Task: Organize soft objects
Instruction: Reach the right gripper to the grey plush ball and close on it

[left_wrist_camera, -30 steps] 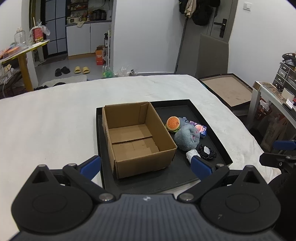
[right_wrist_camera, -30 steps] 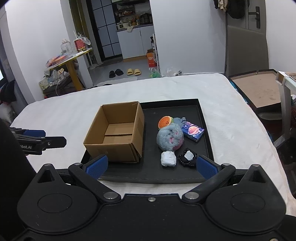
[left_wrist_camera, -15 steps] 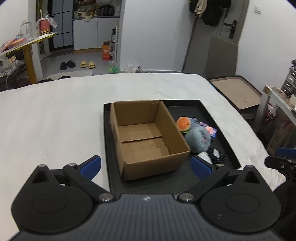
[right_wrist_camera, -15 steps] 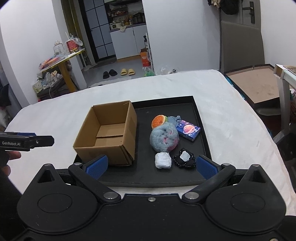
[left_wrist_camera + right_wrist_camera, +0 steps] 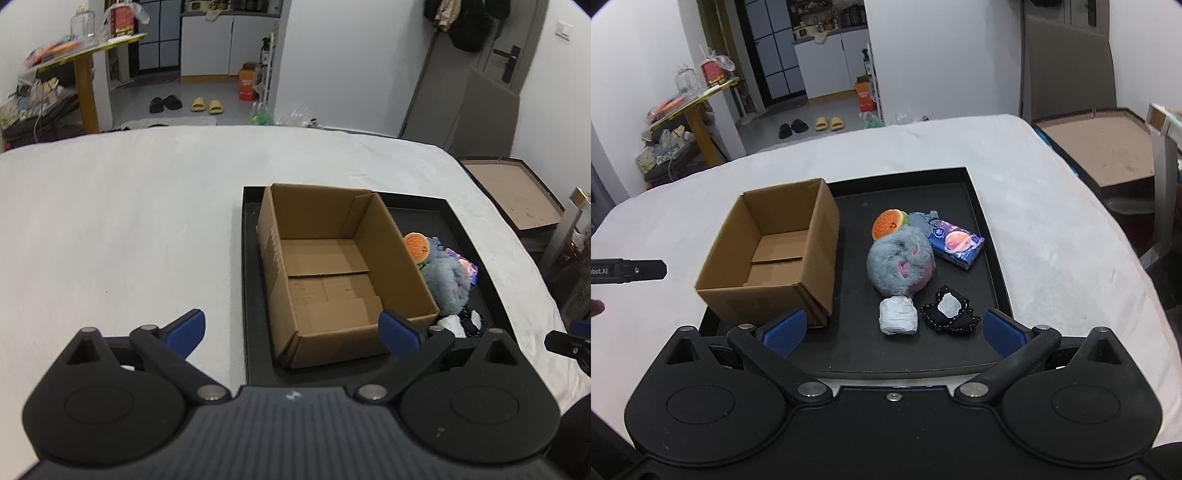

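A: soft stuff? 
B: grey plush ball [image 5: 901, 264], fuzzy with pink patches, on the black tray [image 5: 982, 229] right of the empty cardboard box [image 5: 768, 254]. Burger toy [image 5: 889, 223], tissue pack [image 5: 956, 243], white wad [image 5: 897, 315], black pouch [image 5: 949, 309] close around it

A: claws? 
B: left gripper [image 5: 291, 330] and right gripper [image 5: 892, 328] both spread wide, nothing held

A: surface? 
B: white bed [image 5: 129, 221], kitchen doorway behind

A: hidden? 
B: box wall blocks most items in the left view
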Motion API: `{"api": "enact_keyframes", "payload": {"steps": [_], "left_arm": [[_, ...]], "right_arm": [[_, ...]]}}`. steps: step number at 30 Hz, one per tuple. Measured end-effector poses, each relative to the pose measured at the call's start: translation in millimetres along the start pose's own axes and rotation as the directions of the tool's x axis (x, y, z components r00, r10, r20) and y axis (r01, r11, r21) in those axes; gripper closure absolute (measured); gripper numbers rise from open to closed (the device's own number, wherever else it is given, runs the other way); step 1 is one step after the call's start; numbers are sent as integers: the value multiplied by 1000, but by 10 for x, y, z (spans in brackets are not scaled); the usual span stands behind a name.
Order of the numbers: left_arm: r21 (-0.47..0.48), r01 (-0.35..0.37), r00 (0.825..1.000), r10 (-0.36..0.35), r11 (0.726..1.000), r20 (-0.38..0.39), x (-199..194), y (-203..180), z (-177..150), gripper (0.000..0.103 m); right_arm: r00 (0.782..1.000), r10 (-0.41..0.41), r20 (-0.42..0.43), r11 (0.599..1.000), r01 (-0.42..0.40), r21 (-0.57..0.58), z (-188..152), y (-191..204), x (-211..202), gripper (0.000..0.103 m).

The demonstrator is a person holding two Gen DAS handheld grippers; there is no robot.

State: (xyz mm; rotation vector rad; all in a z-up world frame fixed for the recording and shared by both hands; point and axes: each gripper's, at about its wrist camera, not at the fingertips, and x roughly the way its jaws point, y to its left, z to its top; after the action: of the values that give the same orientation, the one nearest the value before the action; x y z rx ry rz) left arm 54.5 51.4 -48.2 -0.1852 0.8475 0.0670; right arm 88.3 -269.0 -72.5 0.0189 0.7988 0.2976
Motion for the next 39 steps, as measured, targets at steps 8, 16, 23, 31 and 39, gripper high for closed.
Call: {"api": "enact_keyframes", "payload": {"steps": [8, 16, 23, 31, 39], "left_arm": [[-35, -3, 1000, 2, 999, -20, 289, 5, 40, 10], [-89, -23, 998, 17, 996, -63, 605, 83, 51, 27], [-132, -37, 996, 26, 991, -80, 831, 126, 110, 43], [-126, -41, 992, 25, 991, -126, 1060, 161, 159, 64], [-126, -6, 986, -15, 992, -167, 1187, 255, 235, 82]], "right_arm": [[999, 9, -32, 1000, -8, 24, 119, -75, 272, 1], [998, 11, -69, 1000, -10, 5, 217, -69, 572, 6], [994, 13, -106, 1000, -13, 8, 304, -56, 892, 7], [985, 12, -170, 1000, -16, -24, 387, 11, 1328, 8], [972, -19, -233, 998, 5, -60, 429, 49, 1700, 16]]}}
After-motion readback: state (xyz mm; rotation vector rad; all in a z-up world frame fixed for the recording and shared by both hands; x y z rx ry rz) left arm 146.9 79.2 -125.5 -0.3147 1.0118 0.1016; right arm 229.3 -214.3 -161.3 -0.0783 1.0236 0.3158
